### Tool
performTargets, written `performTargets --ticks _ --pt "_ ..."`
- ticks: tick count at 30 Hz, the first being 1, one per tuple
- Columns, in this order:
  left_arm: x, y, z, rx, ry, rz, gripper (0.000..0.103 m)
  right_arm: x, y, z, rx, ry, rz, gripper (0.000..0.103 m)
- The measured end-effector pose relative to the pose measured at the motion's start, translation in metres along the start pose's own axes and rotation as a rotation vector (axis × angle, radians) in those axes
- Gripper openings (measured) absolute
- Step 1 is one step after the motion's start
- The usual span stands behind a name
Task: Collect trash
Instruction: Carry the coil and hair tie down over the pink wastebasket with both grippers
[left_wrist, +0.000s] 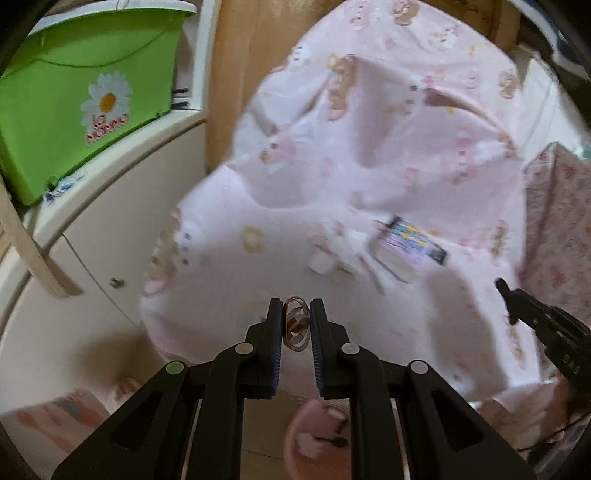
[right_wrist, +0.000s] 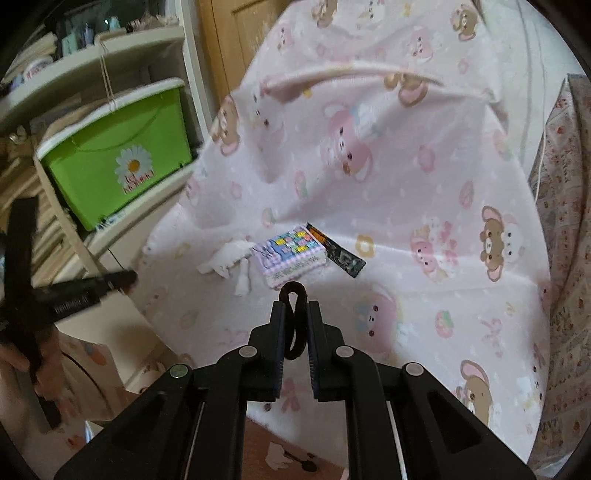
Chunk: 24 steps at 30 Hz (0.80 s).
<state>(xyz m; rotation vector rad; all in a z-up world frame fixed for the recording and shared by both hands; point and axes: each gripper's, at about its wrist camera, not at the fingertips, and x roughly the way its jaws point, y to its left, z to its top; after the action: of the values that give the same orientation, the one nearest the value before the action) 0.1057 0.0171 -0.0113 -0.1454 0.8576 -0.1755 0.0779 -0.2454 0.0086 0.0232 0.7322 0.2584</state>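
Each hand-held gripper pinched a find, the left (left_wrist: 296, 308) a clear wrapper (left_wrist: 295, 325), the right (right_wrist: 295, 308) a black loop (right_wrist: 294, 321), both apparently lifted clear of the bed (right_wrist: 406, 314) for binning.

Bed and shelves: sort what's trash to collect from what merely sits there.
Job:
- clear crumpled wrapper, pinched in left gripper
- black loop, pinched in right gripper
- white tissue scraps, on the sheet
- small patterned box
- dark wrapper

Lying about:
- green bin, on shelf
- pink bedsheet
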Motion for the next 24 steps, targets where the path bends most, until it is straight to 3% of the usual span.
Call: performTargets --ticks 3,11,17,24 --pt "-0.015 -0.013 -0.007 0.056 -0.048 0.045 0.014 -0.018 0.004 -0.003 0.015 -0.028 0.009 0.012" --pt "-0.023 -0.025 -0.025 0.056 -0.006 -0.046 0.014 -0.044 0.016 -0.030 0.033 -0.015 0.039 0.012" --pt "-0.009 -0.040 -0.039 0.088 0.102 -0.108 0.014 -0.049 0.019 -0.052 0.043 0.029 0.061 0.012" --pt "0.015 -0.052 -0.057 0.103 0.260 -0.172 0.015 -0.027 0.029 -0.068 0.011 0.125 0.095 0.012"
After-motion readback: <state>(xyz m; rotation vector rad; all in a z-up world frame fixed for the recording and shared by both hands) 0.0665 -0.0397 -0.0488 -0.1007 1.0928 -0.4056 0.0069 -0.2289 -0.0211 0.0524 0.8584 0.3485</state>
